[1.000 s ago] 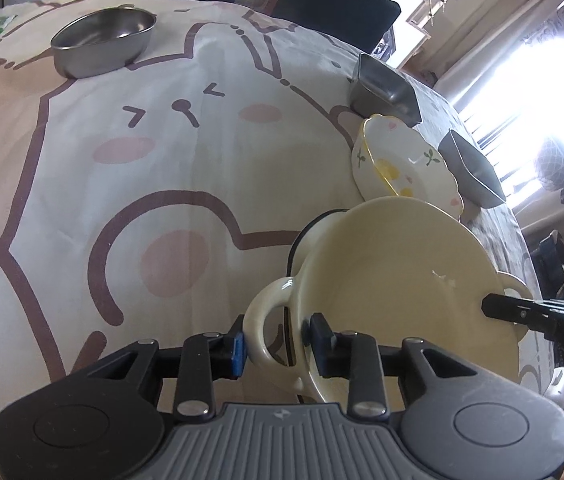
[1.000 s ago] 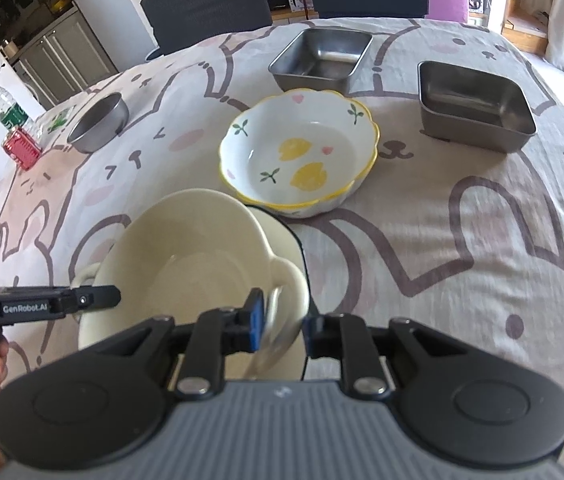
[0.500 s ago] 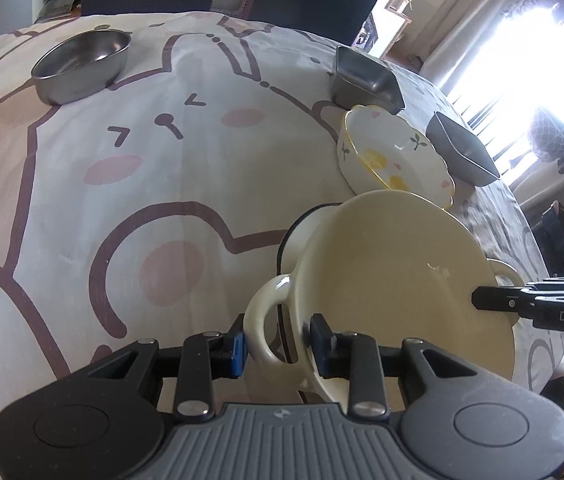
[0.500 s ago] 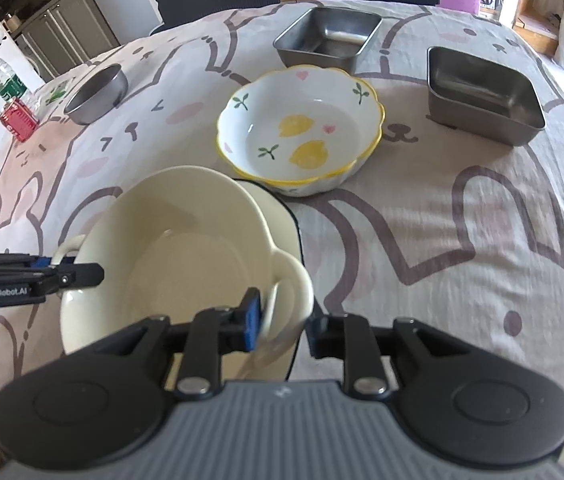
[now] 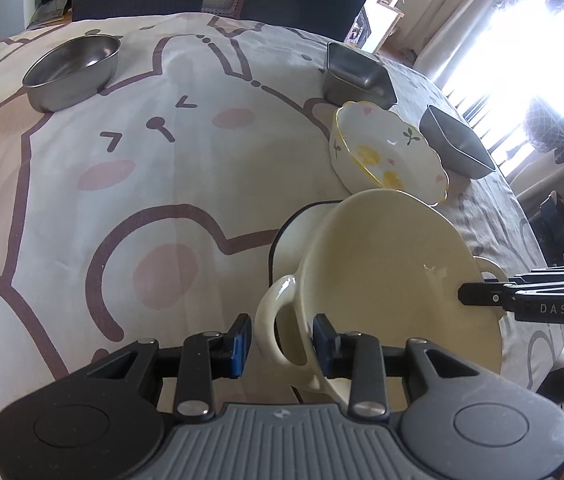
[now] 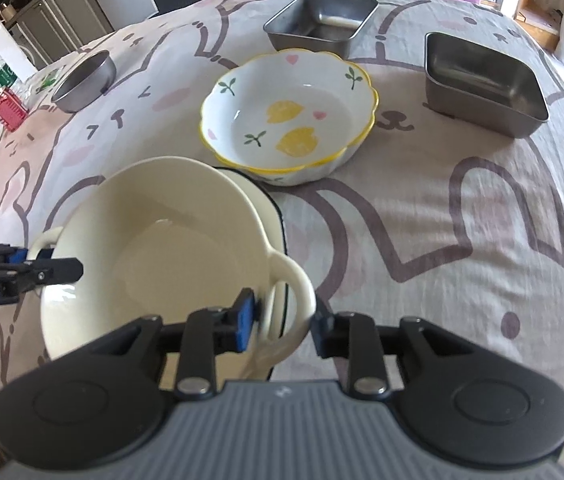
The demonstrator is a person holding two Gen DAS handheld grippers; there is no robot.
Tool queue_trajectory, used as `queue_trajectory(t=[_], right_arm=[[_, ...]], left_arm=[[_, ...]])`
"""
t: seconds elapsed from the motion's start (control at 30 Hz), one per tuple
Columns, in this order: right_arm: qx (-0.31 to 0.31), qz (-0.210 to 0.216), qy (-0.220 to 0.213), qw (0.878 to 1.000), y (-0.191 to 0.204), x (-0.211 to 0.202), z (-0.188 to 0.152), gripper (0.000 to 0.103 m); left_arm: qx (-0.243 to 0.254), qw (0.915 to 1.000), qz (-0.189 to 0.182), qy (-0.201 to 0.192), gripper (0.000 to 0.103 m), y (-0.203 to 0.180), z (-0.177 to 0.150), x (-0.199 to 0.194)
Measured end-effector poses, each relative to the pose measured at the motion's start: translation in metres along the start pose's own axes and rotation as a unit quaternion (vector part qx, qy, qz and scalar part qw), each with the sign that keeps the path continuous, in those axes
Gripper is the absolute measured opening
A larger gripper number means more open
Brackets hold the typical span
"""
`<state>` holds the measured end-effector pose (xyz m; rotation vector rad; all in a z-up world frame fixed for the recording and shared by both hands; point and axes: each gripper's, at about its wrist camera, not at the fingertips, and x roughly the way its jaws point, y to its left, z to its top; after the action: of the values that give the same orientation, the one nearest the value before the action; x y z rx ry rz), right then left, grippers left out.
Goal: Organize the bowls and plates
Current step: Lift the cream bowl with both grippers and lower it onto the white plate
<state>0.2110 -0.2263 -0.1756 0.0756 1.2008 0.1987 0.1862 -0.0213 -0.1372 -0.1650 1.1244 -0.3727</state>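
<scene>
Two loop handles flank the cream bowl (image 5: 394,280), which sits on a dark-rimmed plate (image 5: 294,224) on the table (image 5: 122,160). Left hand-held gripper (image 5: 282,340) angles down, opening, pads clear of its handle. Right hand-held gripper (image 6: 284,326) likewise straddles the opposite handle, opening; bowl (image 6: 162,252) glossy, empty.

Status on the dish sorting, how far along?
Done: cream bowl looks set on the black-rimmed dish. In hand: a gripper at each handle; right gripper jaws opening around its handle, left gripper grip unclear. Left: flowered bowl, round steel bowl, two steel trays stand apart.
</scene>
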Motion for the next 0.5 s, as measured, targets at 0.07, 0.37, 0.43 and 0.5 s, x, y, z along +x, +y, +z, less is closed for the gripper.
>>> queue_trajectory(t=[0.07, 0.37, 0.43, 0.5], right_arm=[[0.001, 0.000, -0.001, 1.000, 0.0000, 0.0000, -0.0001, 0.035], [-0.002, 0.000, -0.002, 1.000, 0.0008, -0.0008, 0.0003, 0.035], [-0.002, -0.003, -0.002, 1.000, 0.0018, -0.0014, -0.0004, 0.035], [-0.003, -0.007, -0.002, 1.000, 0.0023, -0.0015, -0.0008, 0.038]], left_arm=[[0.000, 1.0000, 0.000, 0.001, 0.037, 0.0001, 0.0003, 0.0000], [0.002, 1.0000, 0.000, 0.006, 0.038, 0.0004, 0.0008, 0.0001], [0.002, 1.0000, 0.000, 0.006, 0.038, 0.0003, 0.0011, 0.0004], [0.003, 1.0000, 0.000, 0.007, 0.038, 0.0004, 0.0013, 0.0004]])
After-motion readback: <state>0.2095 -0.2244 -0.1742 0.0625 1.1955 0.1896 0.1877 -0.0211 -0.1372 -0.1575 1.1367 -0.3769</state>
